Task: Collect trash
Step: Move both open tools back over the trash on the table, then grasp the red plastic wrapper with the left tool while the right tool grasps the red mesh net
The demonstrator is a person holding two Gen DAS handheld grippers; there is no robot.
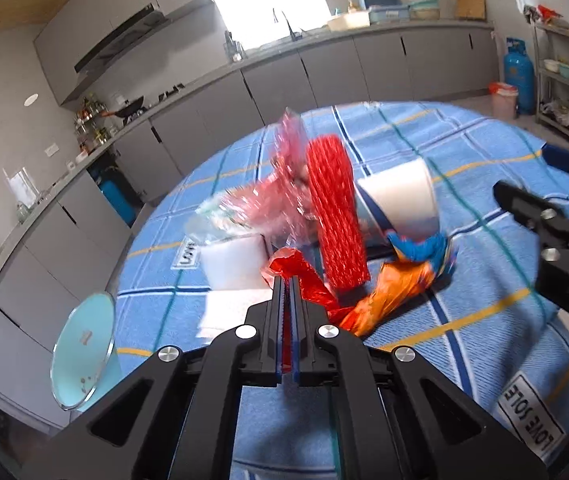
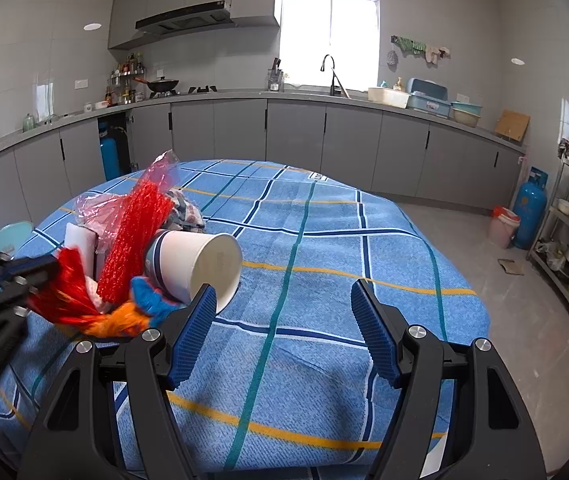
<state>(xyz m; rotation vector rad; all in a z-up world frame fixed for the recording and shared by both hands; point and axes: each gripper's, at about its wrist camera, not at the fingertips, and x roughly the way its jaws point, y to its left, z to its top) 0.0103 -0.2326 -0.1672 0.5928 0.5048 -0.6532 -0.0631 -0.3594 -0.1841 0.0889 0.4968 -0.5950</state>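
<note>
blue checked tablecloth: left gripper pinches crinkled red foil wrapper; right gripper, spread, flanks white paper cup lying mouth-toward it.

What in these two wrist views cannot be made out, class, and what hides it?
- Red wrapper, left wrist view: its pinched end is hidden between the shut left gripper fingers; motion-blurred in the right wrist view.
- White block: partly covered by pink plastic.
- Paper cup, right wrist view: its base sits behind red mesh.
</note>
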